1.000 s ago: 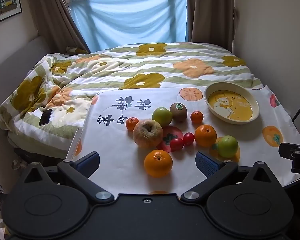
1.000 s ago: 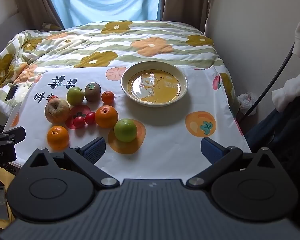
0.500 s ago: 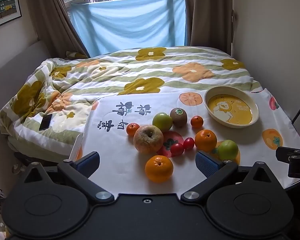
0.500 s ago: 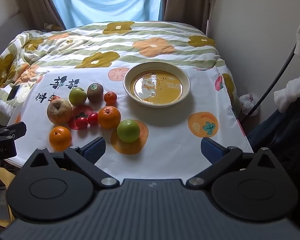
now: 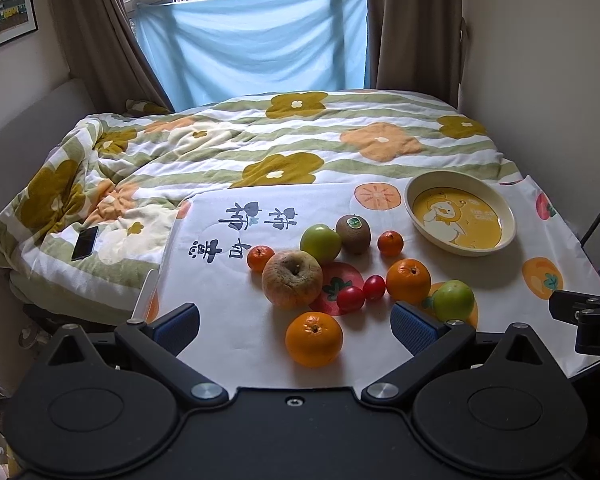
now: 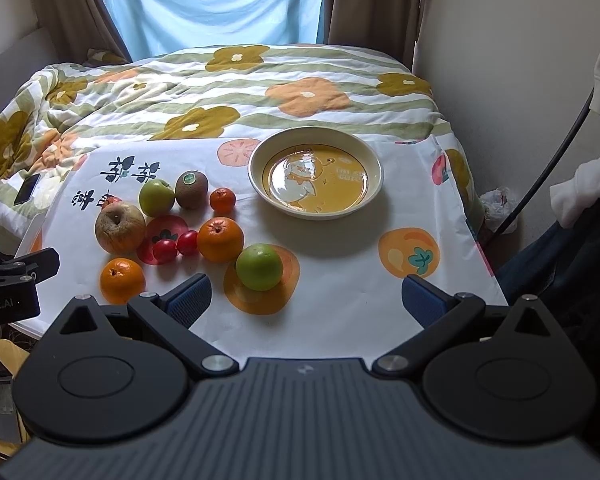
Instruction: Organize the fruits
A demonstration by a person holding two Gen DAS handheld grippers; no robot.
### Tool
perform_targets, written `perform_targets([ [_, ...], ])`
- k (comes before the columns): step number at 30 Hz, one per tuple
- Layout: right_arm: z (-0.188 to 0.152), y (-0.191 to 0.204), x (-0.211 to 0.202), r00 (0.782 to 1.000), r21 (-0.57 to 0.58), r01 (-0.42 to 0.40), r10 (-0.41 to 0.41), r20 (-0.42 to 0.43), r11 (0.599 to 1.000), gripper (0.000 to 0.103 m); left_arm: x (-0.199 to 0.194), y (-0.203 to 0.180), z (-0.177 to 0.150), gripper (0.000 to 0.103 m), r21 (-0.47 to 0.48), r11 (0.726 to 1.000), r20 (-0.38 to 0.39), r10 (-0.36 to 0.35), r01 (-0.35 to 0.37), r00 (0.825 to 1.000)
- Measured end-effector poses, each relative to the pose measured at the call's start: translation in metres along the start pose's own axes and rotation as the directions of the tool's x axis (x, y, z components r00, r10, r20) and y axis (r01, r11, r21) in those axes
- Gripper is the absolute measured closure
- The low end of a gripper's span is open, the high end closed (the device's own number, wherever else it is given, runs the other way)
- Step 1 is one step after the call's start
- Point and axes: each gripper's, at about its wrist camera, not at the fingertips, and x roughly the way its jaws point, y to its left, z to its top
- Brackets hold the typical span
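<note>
Several fruits lie on a white printed cloth (image 5: 228, 312): a wrinkled apple (image 5: 292, 279), an orange (image 5: 314, 339) nearest my left gripper, another orange (image 5: 408, 281), two cherry tomatoes (image 5: 350, 298), two green apples (image 5: 320, 242) (image 6: 259, 267), a kiwi (image 5: 353, 234) and small tangerines (image 5: 390, 243). An empty yellow duck plate (image 6: 256, 176) (image 5: 414, 204) stands at the back right. My left gripper (image 5: 296, 322) is open and empty, near the front orange. My right gripper (image 6: 306, 298) is open and empty, just right of the near green apple.
The cloth lies on a bed with a flowered quilt (image 5: 260, 140). A phone (image 5: 85, 243) lies on the quilt at the left. A wall (image 6: 500, 60) and a dark cable (image 6: 548, 168) are at the right. Each gripper shows at the edge of the other's view.
Both grippers have drawn slightly nearer the fruit and tilted; the scene sits lower in the left view. No fruit has moved. Both jaws stay open.
</note>
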Motion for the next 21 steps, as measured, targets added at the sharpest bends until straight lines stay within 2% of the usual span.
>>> perform_targets([
  [21,-0.0006,-0.0011,0.0014,1.0,0.003,-0.006,0.006,0.001,1.0,0.0,0.0068,-0.0036,-0.0008,0.0,0.003,1.0,-0.009,-0.004,0.004,1.0],
])
